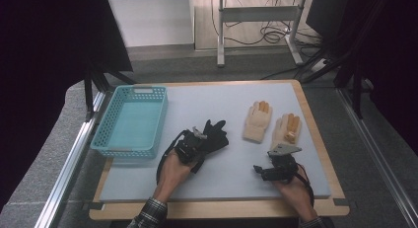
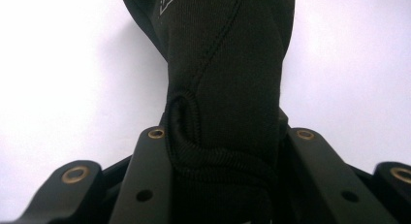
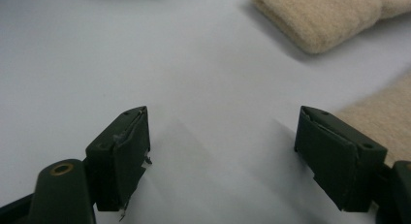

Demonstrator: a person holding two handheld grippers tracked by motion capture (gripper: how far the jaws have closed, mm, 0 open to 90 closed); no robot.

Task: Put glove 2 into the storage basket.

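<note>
While the right gripper point(image 3: 220, 136) gapes empty, left jaws clamp the black glove point(image 2: 228, 88).

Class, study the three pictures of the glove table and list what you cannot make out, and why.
- Black glove: left gripper view, fingers cut off by the top edge; the printed logo is too small to read.
- Black glove's cuff: high view, hidden under the left claw.
- Beige gloves: right gripper view, both cut off by the frame edges.
- Basket: high view, its floor is blurred.
</note>
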